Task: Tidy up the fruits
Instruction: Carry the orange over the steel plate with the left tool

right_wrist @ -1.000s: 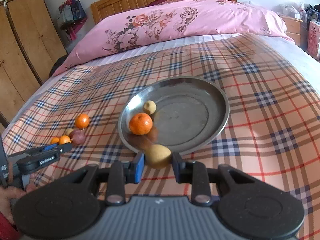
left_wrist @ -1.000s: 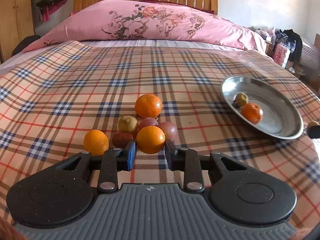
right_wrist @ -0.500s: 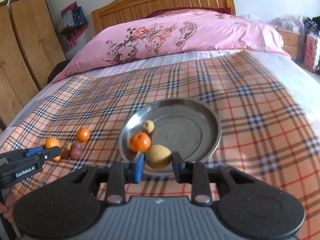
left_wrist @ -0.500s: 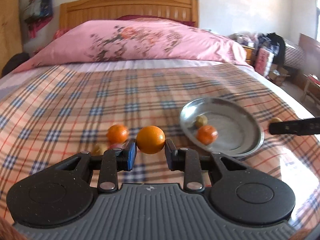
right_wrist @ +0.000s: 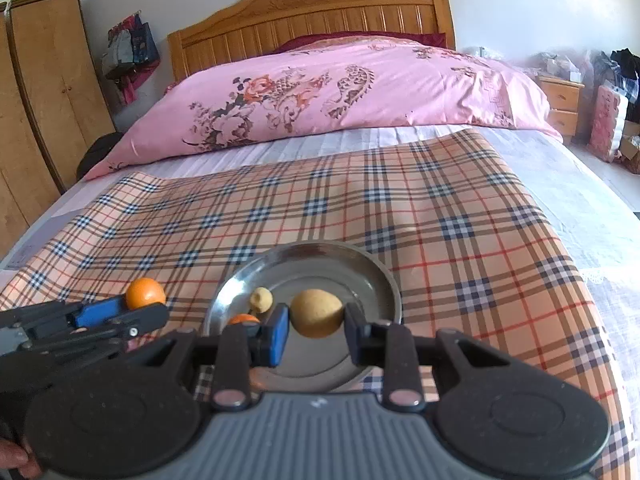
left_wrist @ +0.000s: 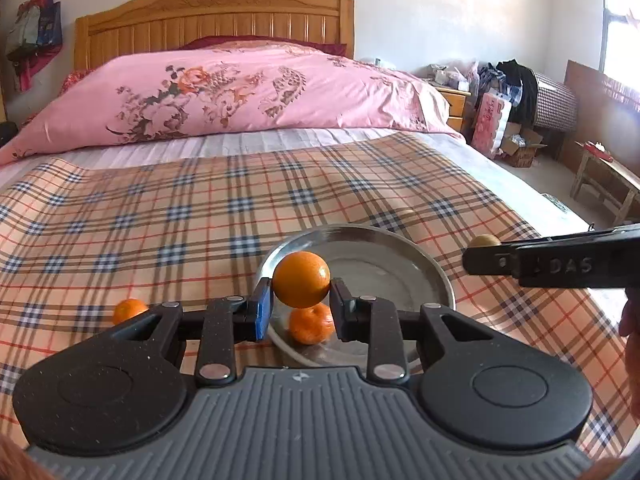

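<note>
Left gripper (left_wrist: 302,304) and right gripper (right_wrist: 316,330) are each clamped on something, held raised.

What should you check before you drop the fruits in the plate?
1. Left gripper grips the orange firmly: ok.
2. Right gripper grips the yellow fruit firmly: ok.
3. Orange is over the metal plate, not the plaid cloth: ok, though close to the near rim.
4. Bare room in the plate beside the tangerine and the small pale fruit: ok.
5. The two grippers are apart and will not bump: ok.
6. How high the fruits hang above the plate: cannot tell.
</note>
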A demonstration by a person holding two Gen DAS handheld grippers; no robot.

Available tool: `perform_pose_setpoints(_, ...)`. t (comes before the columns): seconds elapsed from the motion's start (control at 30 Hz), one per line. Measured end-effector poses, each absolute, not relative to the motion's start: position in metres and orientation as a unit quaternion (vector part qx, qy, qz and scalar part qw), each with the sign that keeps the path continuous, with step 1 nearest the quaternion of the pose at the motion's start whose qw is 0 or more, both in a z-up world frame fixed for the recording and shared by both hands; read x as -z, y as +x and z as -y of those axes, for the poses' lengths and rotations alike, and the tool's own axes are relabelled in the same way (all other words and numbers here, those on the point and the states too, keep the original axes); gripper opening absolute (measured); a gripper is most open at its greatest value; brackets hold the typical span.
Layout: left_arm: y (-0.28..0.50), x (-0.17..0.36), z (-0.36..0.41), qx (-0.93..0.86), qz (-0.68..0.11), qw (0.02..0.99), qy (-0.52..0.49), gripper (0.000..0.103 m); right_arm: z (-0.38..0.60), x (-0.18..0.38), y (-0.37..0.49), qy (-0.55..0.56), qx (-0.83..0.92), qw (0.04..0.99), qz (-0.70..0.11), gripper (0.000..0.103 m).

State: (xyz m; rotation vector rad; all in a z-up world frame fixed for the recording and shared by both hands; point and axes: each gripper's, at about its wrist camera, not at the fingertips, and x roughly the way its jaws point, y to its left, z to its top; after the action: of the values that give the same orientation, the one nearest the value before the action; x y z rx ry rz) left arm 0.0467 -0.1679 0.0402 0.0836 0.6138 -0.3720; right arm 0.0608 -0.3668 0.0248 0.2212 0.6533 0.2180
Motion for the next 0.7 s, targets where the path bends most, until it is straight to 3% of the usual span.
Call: perform_pose_setpoints(0.7, 0.079, 0.021, 0.214, 0.227, -0.365, 0.903, 0.032, 0.034, 0.364, 0.032, 0.112, 0.116, -0.084, 0.911, -0.386, 0.028)
